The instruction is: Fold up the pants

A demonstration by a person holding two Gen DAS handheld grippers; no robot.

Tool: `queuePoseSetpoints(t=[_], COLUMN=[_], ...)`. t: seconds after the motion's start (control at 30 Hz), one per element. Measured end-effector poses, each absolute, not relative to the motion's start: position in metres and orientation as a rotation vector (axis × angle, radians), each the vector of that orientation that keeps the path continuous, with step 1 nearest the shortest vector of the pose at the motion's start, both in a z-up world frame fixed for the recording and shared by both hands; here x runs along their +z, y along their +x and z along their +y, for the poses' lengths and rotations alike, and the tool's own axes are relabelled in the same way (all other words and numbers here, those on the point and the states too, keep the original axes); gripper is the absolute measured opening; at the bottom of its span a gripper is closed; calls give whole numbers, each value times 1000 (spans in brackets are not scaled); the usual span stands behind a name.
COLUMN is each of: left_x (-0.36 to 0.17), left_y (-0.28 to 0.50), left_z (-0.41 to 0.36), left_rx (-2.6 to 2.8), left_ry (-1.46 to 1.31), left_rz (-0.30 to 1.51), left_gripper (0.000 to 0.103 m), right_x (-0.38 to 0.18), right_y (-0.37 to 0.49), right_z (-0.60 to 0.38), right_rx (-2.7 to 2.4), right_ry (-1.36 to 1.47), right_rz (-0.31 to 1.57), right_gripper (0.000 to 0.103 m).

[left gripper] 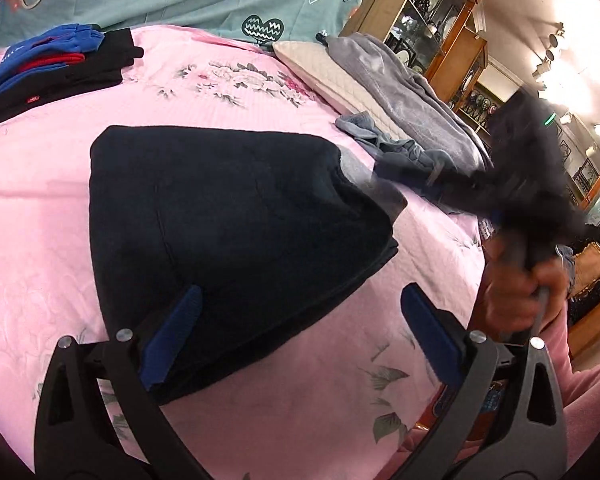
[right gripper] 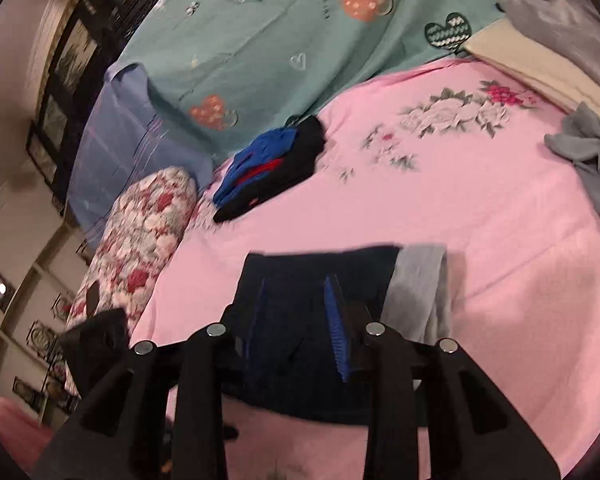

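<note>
Pink floral bedspread (left gripper: 260, 420); wooden display cabinets (left gripper: 440, 32) behind. Left tongs (left gripper: 300, 336) released; right tongs (right gripper: 296, 320) grasping dark pants (right gripper: 300, 360).

Right gripper (left gripper: 540, 184) at right of my left view: motion blur, can't read its jaws. My hand (left gripper: 516, 296) below it blurred too. In right view, navy pants (right gripper: 320, 280) smeared, near edge hidden behind fingers (right gripper: 338, 336).

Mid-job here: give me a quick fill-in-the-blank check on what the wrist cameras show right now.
1. The folded dark pants lie on a ____ floral bedspread.
2. The left gripper has its jaws ____.
3. A folded clothes pile shows black, red and ____ fabric.

Missing words: pink; open; blue
</note>
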State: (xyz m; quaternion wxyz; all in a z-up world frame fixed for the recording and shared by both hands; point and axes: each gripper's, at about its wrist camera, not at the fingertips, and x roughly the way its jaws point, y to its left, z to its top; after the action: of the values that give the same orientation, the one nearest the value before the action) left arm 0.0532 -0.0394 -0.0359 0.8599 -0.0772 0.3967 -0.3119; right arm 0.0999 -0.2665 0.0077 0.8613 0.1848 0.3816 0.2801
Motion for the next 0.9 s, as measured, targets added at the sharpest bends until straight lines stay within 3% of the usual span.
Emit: queuePoseSetpoints(t=[0.07,0.1,0.17,0.23,0.43,0.57,0.6,0.9], left_x=[-37,-37,-36,-35,-34,-34,-35,-35], left_y=[51,51,50,50,46,45,46,47], left_z=[-39,-40,-40,-41,-45,-44,-43,-48], left_rx=[-656,-652,-651,-648,-609,-575,-568,-552], left_ry=[-158,-155,-149,-145,-116,-112,-116,-85], left_rz=[835,836,827,827,818,817,820,823], left_gripper=[101,101,101,101,101,101,101,101], right_x=[-29,-38,-38,-19,7,-38,-44,17], right_y=[103,100,96,91,120,165,166,96], right_z=[-273,-281,-298,-298,-274,-280,-284,-263], right_rx=[465,479,519,500,623,290,304,385], right_ry=[358,409,530,504,513,472,548,353], right_rz=[930,927,914,842,755,926,938,672], right_gripper=[32,27,28,36,46,52,58,57])
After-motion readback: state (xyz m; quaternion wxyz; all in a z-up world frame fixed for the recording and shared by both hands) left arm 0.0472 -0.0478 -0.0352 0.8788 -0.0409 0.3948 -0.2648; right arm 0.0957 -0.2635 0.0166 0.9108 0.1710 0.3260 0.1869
